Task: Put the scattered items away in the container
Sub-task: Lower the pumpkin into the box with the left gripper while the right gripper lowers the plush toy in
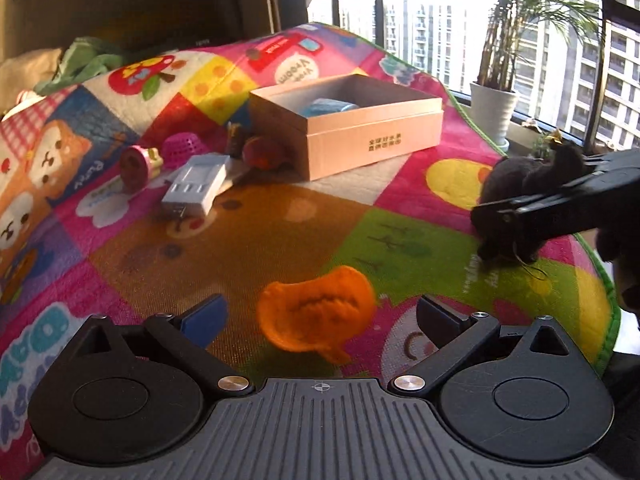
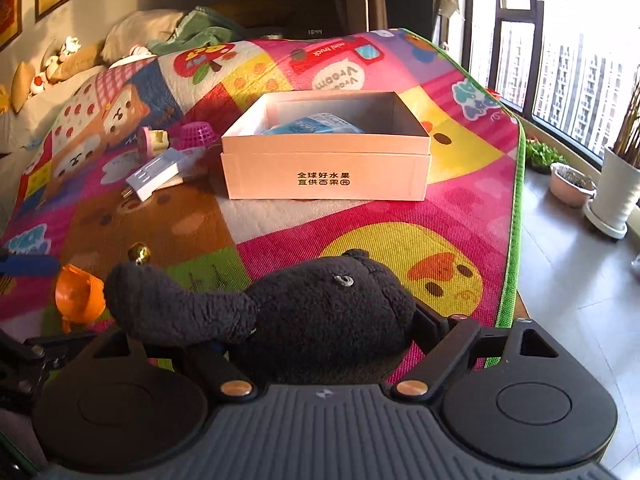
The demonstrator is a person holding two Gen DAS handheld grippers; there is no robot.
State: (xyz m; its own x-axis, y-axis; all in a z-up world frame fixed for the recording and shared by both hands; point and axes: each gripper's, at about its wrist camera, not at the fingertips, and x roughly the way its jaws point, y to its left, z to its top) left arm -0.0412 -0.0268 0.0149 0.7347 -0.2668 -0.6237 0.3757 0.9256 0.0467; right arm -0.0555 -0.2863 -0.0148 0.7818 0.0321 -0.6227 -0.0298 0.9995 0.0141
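An open pink cardboard box (image 1: 372,136) (image 2: 324,172) stands on the colourful play mat with a blue item (image 2: 316,126) inside. My left gripper (image 1: 320,314) is open low over the mat, and an orange crumpled piece (image 1: 316,312) (image 2: 78,296) lies loose between its fingers. A black plush elephant (image 2: 320,304) (image 1: 516,184) rests on the mat between the fingers of my right gripper (image 2: 320,332) (image 1: 532,192). Its jaws stand wide, and its left finger is hidden under the trunk. Left of the box lie a white plug adapter (image 1: 196,188), a pink basket (image 1: 184,148) and a pink stamp toy (image 1: 138,166).
A reddish toy (image 1: 262,152) sits against the box's left corner. A small gold bell (image 2: 139,252) lies beyond the trunk. The mat's green edge (image 2: 516,216) drops to the floor on the right, where plant pots (image 2: 612,192) stand by the window. Cushions line the far left.
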